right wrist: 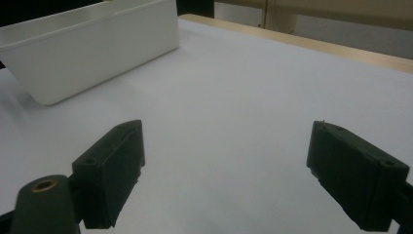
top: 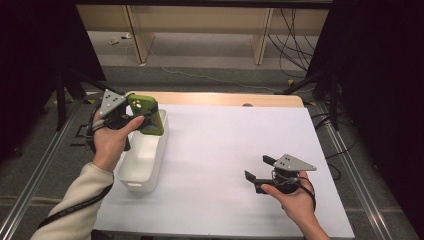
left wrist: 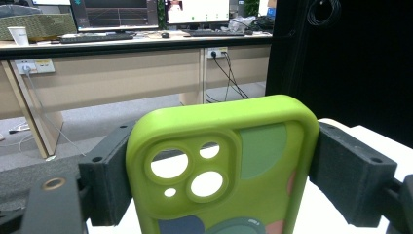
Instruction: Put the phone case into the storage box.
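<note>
White tabletop [top: 225, 150] lies bare and wide between the two hands; a white bin [top: 145, 160] sits by its left edge, the left hand-held gripper [top: 142, 116] clamping a green phone case [top: 146, 115] above it, the right hand-held gripper [top: 257, 172] gaping wide

My left gripper [top: 131, 116] is raised at the far left of the table, my hand [top: 111, 140] wrapped round its grip, forearm in a cream sleeve reaching up from the lower left; its jaws are clamped tight on the two sides of what they hold. My right gripper [top: 260, 172] sits low near the table's near right, held from behind by my right hand [top: 295, 200], jaws spread wide with nothing between them, pointing left.
</note>
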The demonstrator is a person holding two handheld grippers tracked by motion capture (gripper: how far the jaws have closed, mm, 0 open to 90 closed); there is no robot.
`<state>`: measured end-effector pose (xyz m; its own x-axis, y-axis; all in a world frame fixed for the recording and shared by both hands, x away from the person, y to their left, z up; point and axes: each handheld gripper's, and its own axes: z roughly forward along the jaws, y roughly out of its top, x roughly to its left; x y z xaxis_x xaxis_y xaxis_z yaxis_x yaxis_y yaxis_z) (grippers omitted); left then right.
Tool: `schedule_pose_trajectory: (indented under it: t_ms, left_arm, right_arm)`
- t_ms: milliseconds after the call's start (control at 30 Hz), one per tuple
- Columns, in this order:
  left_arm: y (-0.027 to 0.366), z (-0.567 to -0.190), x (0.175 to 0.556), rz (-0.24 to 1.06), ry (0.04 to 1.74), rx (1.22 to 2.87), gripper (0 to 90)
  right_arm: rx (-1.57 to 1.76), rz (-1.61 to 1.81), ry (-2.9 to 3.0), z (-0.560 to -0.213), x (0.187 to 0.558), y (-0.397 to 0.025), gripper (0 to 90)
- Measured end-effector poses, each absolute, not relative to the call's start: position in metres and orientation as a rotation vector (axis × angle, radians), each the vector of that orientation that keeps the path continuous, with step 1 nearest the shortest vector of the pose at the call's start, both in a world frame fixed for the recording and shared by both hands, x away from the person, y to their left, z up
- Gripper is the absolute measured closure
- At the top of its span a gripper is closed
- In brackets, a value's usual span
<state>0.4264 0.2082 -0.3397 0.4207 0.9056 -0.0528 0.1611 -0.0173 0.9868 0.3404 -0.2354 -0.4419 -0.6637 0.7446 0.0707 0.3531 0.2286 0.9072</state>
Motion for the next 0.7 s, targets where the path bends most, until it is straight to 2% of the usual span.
schedule_pose_trajectory:
  t_ms: [700]
  left_arm:
    - [0.2115, -0.3406, 0.4327, 0.79, 1.008, 1.485, 17.4]
  right_arm:
    - [1.016, 1.419, 2.128, -0.4417, 0.3404, -0.2353, 15.0]
